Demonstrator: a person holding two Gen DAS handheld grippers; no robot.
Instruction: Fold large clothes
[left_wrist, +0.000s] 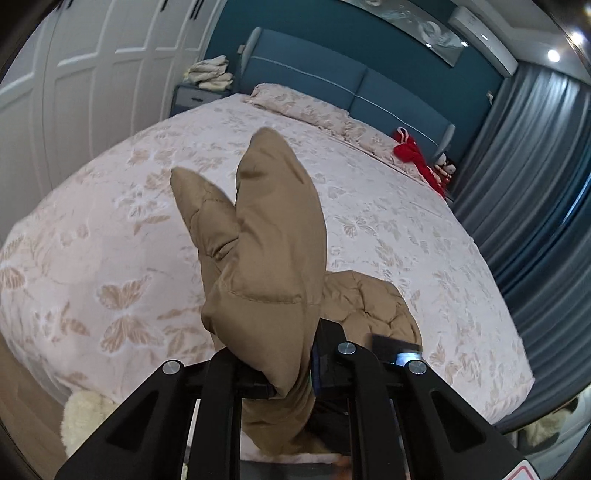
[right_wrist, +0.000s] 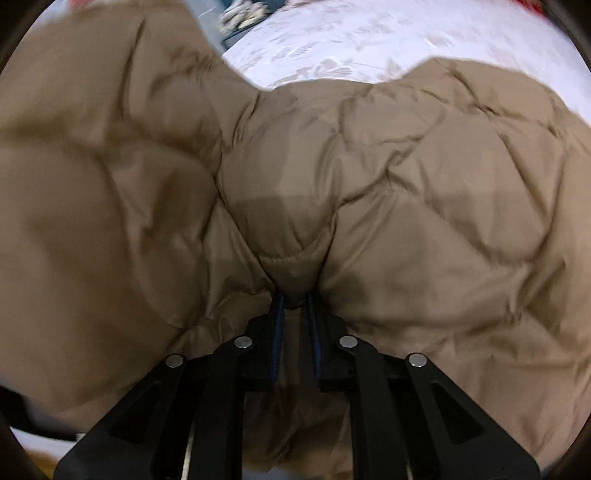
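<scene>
- Gripping a bunched fold of the tan quilted jacket (left_wrist: 266, 236), the left hand-held gripper (left_wrist: 291, 373) has its jaws nearly together on the fabric, and a loose flap stands up in front of the camera.
- Pinched between the narrow jaws of the right hand-held gripper (right_wrist: 295, 314) is another puffed ridge of the same jacket (right_wrist: 424, 184), which fills almost that whole view.
- The rest of the jacket lies low on the near part of the bed (left_wrist: 406, 229), over the floral cover.
- Risk: each grip holds only a small pucker of slippery, padded cloth; a quick lift could pull it free and drop the jacket in a heap.
- Risk: the upright flap hides what lies under the left gripper, so a sleeve could get folded in crooked without being noticed.
- Risk: the jacket sits close to the bed's near edge; if the two hands pull unevenly, its weight may drag it off toward the floor.
</scene>
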